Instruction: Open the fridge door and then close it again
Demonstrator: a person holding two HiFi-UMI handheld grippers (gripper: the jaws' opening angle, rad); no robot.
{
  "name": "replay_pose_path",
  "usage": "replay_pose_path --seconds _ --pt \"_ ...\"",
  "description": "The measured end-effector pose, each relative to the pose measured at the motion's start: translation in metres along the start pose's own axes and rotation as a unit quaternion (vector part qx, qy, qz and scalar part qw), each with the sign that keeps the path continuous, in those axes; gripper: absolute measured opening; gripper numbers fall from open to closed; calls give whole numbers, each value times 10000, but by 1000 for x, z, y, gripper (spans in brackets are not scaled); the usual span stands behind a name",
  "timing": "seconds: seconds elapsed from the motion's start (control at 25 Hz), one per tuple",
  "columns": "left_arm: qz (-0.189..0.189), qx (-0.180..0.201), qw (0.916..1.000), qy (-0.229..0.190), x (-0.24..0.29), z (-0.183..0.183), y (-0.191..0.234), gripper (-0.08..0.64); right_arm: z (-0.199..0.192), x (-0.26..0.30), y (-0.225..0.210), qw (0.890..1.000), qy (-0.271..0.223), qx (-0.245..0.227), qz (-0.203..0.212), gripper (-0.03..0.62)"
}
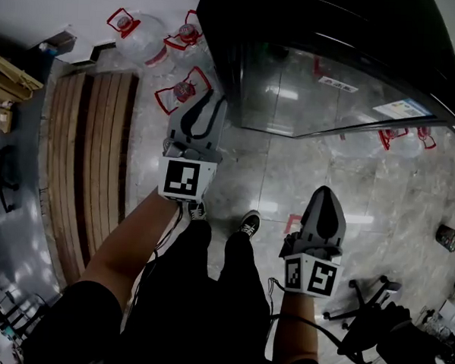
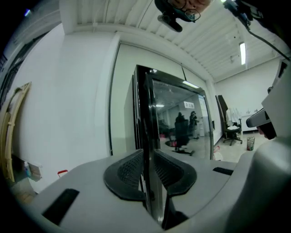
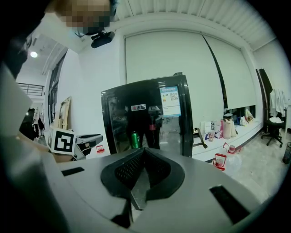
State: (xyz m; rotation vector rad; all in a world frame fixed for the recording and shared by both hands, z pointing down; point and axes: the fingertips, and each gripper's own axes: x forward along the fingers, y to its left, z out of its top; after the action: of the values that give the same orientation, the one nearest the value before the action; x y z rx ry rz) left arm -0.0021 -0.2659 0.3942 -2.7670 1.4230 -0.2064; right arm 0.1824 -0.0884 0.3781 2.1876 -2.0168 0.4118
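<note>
The left tool (image 2: 148, 157) clamps the glass door (image 2: 182, 123) of the tall black fridge (image 1: 335, 23) by its edge; the right tool (image 3: 144, 152) has its jaws together, empty. The door looks shut, so the 2 steps, opening and closing, likely remain

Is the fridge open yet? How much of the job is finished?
Nothing is finished yet: the fridge door looks shut. In hand: the left gripper has its jaws on either side of the door edge and seems to grip it, ready to pull. The right gripper hangs back, shut and empty. Left to do: swing the door open, then push it closed again.
</note>
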Motion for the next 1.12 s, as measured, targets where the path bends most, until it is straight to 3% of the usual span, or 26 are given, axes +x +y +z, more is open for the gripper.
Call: replay_pose_path --seconds 0.12,0.36,0.52,0.76,1.12 --pt "173 -220 9996 96 -29 11 -7 9 16 -8 14 9996 -139 16 231 15" --pt "-23 -395 9986 352 -102 68 -43 8 87 -44 57 9945 -578 -102 867 15" --pt "-190 -308 9991 236 -146 121 -70 8 122 -72 83 9898 -668 -209 1239 15" --pt "-178 -482 9986 108 -205 187 -96 8 154 -121 122 9825 -727 -205 1702 15" --pt "-375 -626 9973 -123 -248 240 -127 8 179 -173 146 9756 -767 -322 2031 15"
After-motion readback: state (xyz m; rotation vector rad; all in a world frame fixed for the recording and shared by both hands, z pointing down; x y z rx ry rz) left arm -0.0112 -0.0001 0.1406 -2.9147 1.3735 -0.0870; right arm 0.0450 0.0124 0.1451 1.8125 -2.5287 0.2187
